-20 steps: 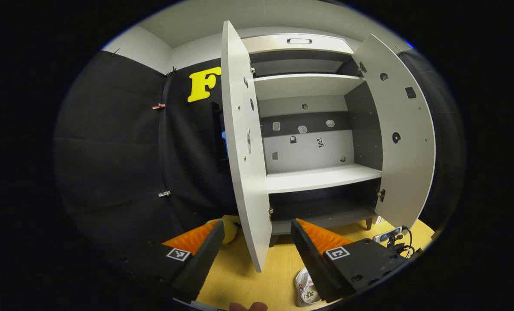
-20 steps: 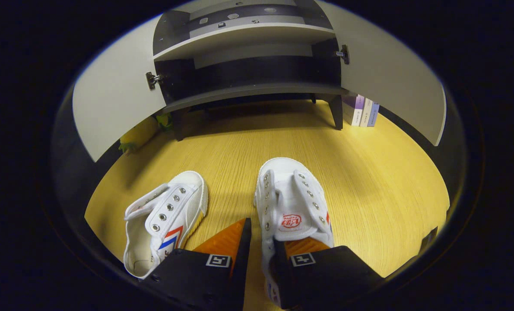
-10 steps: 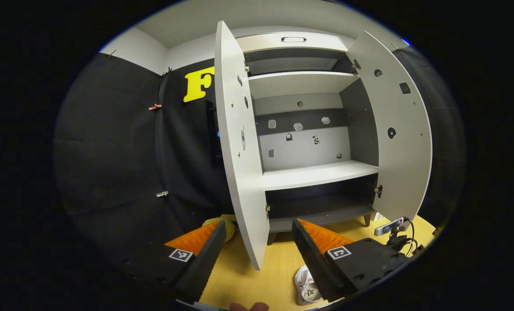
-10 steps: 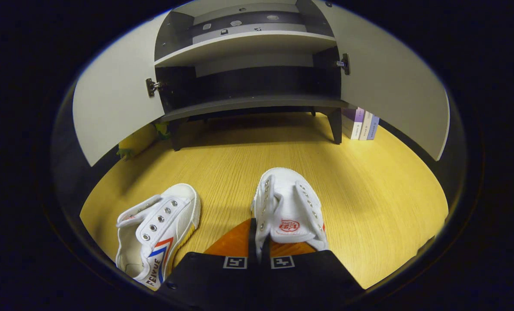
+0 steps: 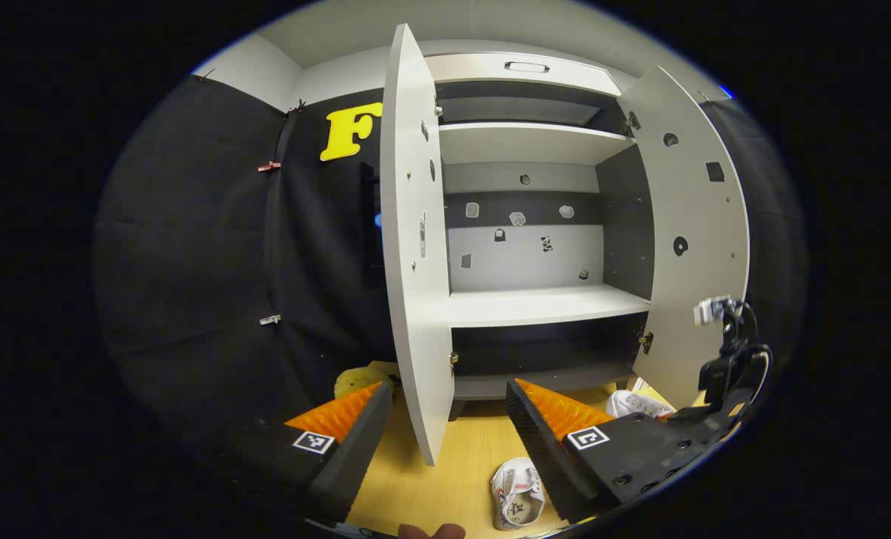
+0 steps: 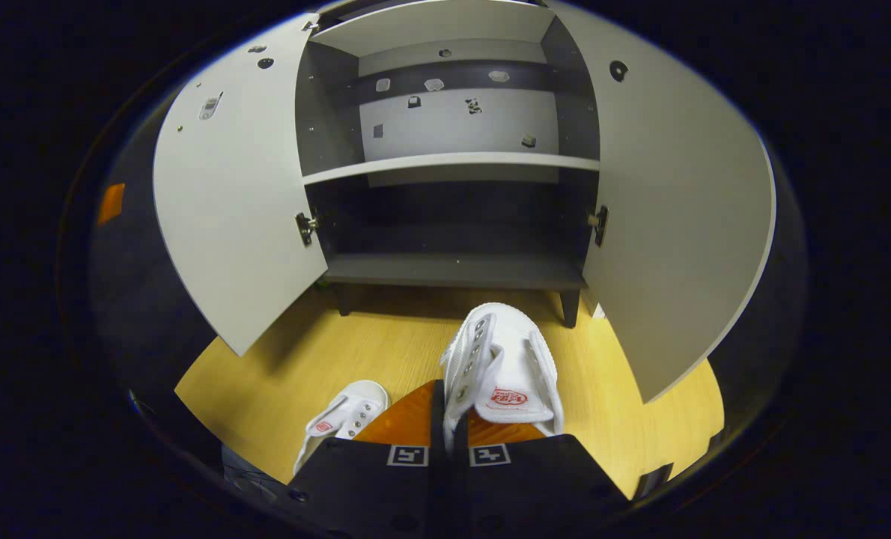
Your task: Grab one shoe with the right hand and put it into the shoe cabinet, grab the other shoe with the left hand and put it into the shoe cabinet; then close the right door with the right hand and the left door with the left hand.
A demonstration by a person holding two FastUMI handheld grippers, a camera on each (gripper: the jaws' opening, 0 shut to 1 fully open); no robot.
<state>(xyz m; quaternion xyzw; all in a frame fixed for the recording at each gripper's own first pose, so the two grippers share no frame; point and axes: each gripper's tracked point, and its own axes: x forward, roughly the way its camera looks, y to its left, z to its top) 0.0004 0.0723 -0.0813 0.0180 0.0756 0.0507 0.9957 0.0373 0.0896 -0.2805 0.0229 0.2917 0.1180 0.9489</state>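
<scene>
My right gripper [image 6: 449, 389] is shut on the side wall of a white canvas shoe [image 6: 502, 359] and holds it off the floor, toe towards the shoe cabinet's dark bottom shelf [image 6: 453, 268]. The second white shoe [image 6: 344, 415] lies on the wooden floor to the lower left. Both cabinet doors, left [image 6: 236, 202] and right [image 6: 677, 224], stand wide open. In the left gripper view my left gripper [image 5: 445, 423] is open with nothing in it. The left door's edge [image 5: 415, 262] stands upright just beyond it. The floor shoe [image 5: 517, 494] lies by its right finger, and the lifted shoe [image 5: 640, 404] shows at the right.
A yellow soft toy [image 5: 359, 380] lies on the floor behind the left door. The cabinet has a pale middle shelf [image 5: 543, 305] and an upper shelf [image 5: 520, 142], both bare. The right-hand gripper's body with cables [image 5: 722, 367] shows in front of the right door [image 5: 704, 239].
My right gripper shut on the shoe's side, then raised it off the floor and tipped up towards the cabinet. The left gripper stayed open and barely shifted.
</scene>
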